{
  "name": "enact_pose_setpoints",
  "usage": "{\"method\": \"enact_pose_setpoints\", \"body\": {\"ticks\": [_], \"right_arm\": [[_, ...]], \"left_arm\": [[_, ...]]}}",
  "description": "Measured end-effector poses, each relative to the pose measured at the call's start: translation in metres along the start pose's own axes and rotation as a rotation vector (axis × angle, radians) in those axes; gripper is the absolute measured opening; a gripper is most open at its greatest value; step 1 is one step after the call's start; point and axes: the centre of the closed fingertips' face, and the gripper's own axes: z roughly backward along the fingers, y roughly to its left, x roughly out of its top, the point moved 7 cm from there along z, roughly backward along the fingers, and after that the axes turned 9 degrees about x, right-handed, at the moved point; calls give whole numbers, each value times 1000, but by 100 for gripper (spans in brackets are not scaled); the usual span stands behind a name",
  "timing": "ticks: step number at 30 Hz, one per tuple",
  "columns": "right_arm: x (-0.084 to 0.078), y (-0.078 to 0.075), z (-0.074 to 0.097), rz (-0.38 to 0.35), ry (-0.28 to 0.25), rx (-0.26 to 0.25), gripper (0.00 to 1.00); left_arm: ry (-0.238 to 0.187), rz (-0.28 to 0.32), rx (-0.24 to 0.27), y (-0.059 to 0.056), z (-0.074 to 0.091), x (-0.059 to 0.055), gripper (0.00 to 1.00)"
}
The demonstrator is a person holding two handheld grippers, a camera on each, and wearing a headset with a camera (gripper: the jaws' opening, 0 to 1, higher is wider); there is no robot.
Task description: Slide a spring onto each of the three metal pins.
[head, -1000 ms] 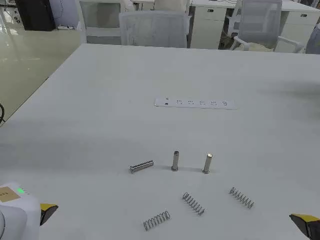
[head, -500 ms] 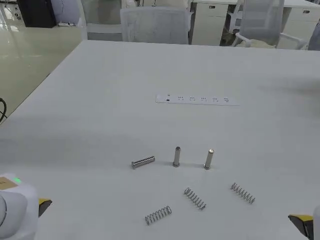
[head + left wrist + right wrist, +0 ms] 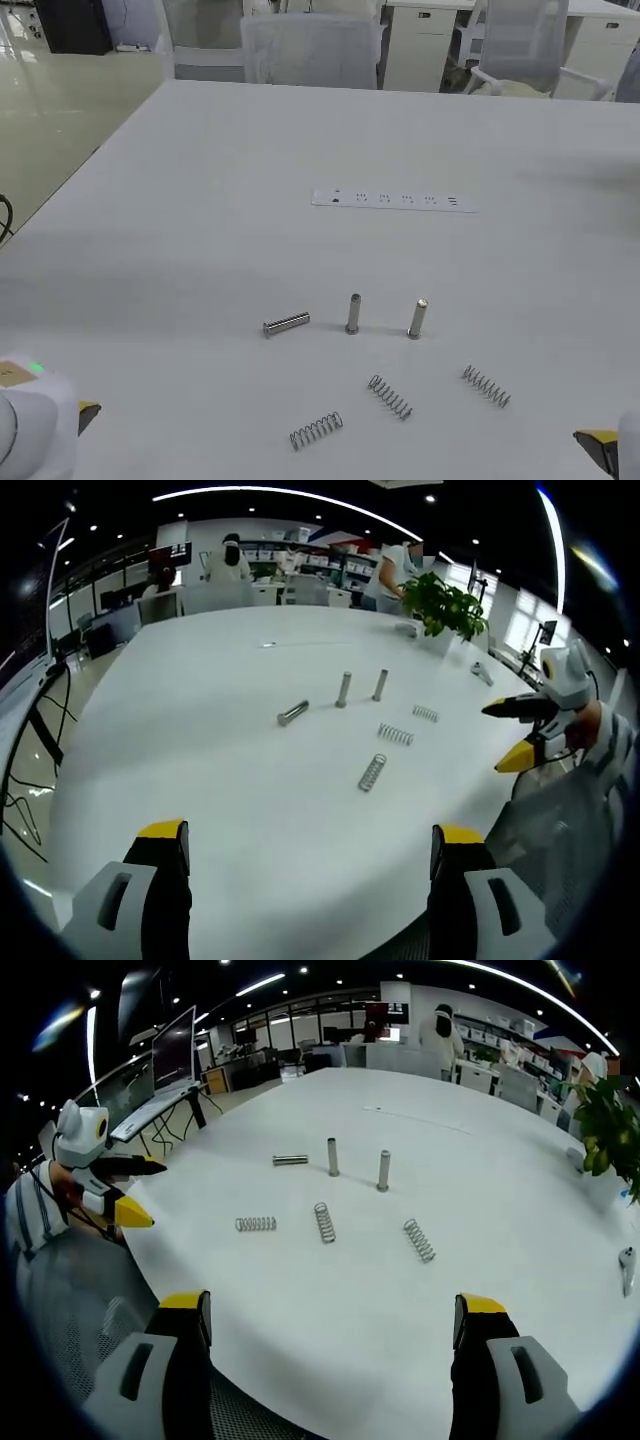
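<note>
**Lying loose: three springs, three bare pins, two empty grippers**

1. White table [image 3: 200, 200]. It bore every item listed below.

2. Pins, three, metal, set in a short row towards the person's side of the table. In the head view, the fallen pin [image 3: 286, 323] lay on its side at the left end of the row. The centre pin [image 3: 353, 313] and the end pin [image 3: 418, 318] stood upright to its right, each apart from its neighbour. No pin carried a spring.

3. Springs, three, lying flat and nearer the person than the pins. They touched neither the pins nor one another. In the head view, the first spring [image 3: 316, 430] lay nearest the person. The second spring [image 3: 389, 396] lay just below the two upright pins. The third spring [image 3: 486, 386] lay furthest right.

4. Left gripper [image 3: 310, 835]. Its yellow-tipped jaws were spread wide with nothing between them. It was held at the table's near edge, well apart from the springs.

5. Right gripper [image 3: 332, 1303]. Its jaws were likewise spread wide and empty. It was at the near edge on the other side, also well apart from the springs.

6. Power strip [image 3: 392, 200], white. It lay flat further up the table, well beyond the pins.

7. Office chairs [image 3: 310, 50]. These stood at the table's far edge.
</note>
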Motion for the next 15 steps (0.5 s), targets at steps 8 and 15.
{"method": "enact_pose_setpoints", "body": {"ticks": [8, 15], "right_arm": [[2, 0, 1, 2, -4, -1, 99], [3, 0, 0, 2, -6, 6, 99]], "left_arm": [[-6, 14, -8, 0, 1, 2, 98], [-21, 52, -11, 2, 3, 8, 98]]}}
